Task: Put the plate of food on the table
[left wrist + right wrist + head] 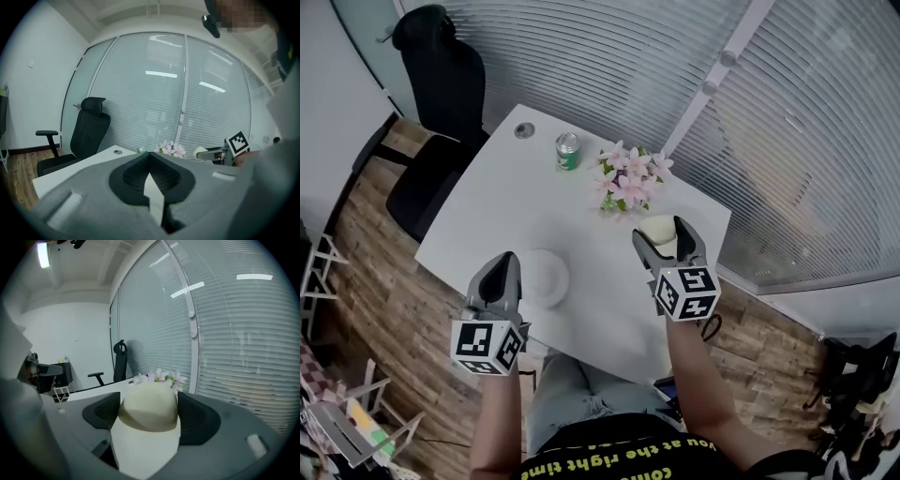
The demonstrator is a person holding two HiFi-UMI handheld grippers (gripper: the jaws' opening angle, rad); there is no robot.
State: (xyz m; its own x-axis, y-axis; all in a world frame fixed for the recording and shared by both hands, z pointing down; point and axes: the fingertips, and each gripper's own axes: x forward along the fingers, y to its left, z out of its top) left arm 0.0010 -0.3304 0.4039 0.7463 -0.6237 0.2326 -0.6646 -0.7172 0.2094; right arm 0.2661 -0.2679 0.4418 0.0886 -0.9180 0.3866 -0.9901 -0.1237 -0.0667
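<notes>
The left gripper (508, 264), forearm stretched forward, pinches the rim of the white plate (546, 278) at the near side of the table (506, 187). Well apart, the right gripper (661, 236), likewise extended, clasps a cream rounded item (659, 228).

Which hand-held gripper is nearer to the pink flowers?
Right. The right hand-held gripper, shut on a cream round item, is just short of the pink flowers. The left hand-held gripper, gripping the white plate, is farther off, at the near edge of the table.
</notes>
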